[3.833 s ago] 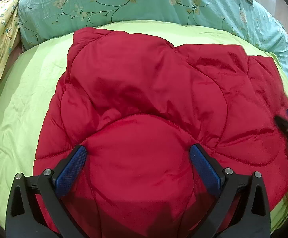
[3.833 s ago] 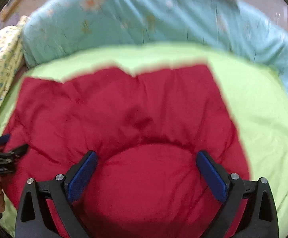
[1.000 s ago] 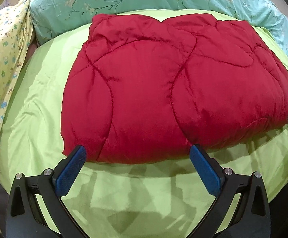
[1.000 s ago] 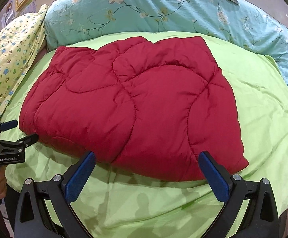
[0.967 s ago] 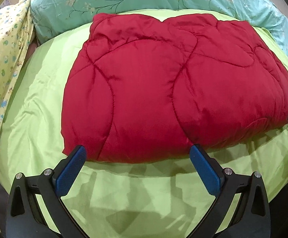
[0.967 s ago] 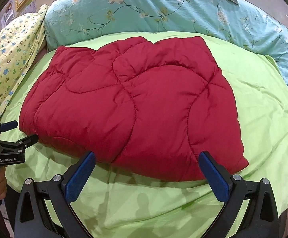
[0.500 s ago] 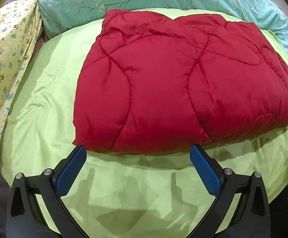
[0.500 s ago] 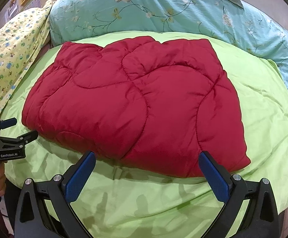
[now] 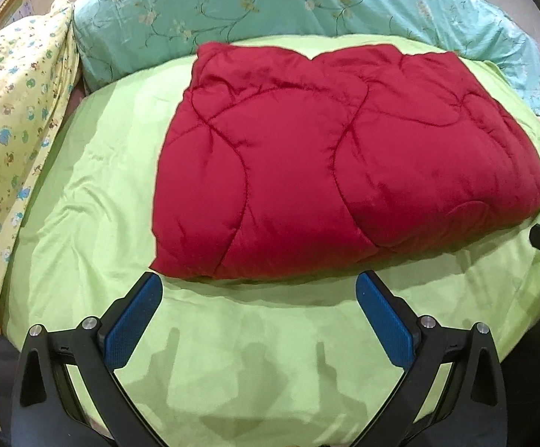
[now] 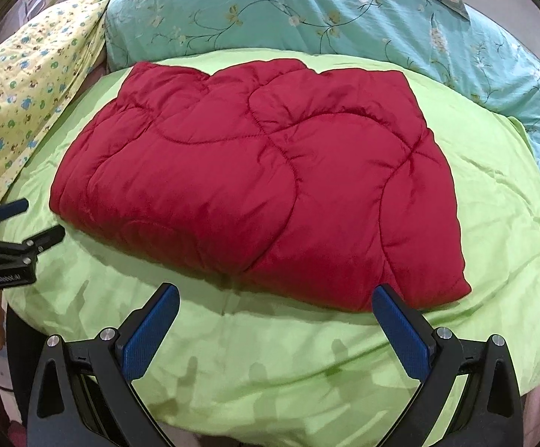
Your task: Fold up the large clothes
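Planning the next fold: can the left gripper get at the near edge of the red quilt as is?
Probably yes. The left gripper is open, holding nothing, and only bare green sheet lies between its fingers and the red quilt edge just ahead.

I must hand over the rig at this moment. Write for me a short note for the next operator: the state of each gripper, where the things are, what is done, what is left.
Left gripper: open, holds nothing, hovers over the green sheet just short of the near edge of the red quilted garment.
Right gripper: open, holds nothing, also short of the near edge.
The garment lies folded in a thick rectangle on the middle of the bed, apart from the teal floral pillow behind it.
Done: it looks folded, with both grippers off it.
Left: perhaps one more fold or some tidying; I cannot tell if the task wants it smaller.
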### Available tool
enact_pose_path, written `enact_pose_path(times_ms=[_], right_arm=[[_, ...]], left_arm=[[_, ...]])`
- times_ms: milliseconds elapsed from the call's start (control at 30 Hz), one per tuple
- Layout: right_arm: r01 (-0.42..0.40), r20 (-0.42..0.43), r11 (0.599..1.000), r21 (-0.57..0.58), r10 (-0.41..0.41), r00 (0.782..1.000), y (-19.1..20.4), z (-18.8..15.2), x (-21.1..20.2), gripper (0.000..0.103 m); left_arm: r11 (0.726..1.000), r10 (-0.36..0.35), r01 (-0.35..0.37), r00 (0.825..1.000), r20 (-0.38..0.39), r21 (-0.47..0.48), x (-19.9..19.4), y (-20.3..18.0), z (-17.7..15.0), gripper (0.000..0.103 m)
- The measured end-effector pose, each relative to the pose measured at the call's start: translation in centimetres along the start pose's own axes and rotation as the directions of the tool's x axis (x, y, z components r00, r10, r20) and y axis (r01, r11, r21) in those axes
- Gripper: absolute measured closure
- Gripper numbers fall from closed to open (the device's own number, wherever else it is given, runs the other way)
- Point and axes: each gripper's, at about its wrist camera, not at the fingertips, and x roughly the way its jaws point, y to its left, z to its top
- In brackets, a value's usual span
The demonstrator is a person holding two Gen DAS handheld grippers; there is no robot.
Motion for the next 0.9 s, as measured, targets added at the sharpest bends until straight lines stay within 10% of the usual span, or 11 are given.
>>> enact_pose_path(times_ms=[900], right_arm=[[0.017,-0.077,0.997,0.081,-0.011,0.997,-2.3,1.7,0.5,0.000]], left_arm=[[0.996,-0.082,0.081,0.996,0.027,0.034,-0.6,-1.9,3.4,0.000]])
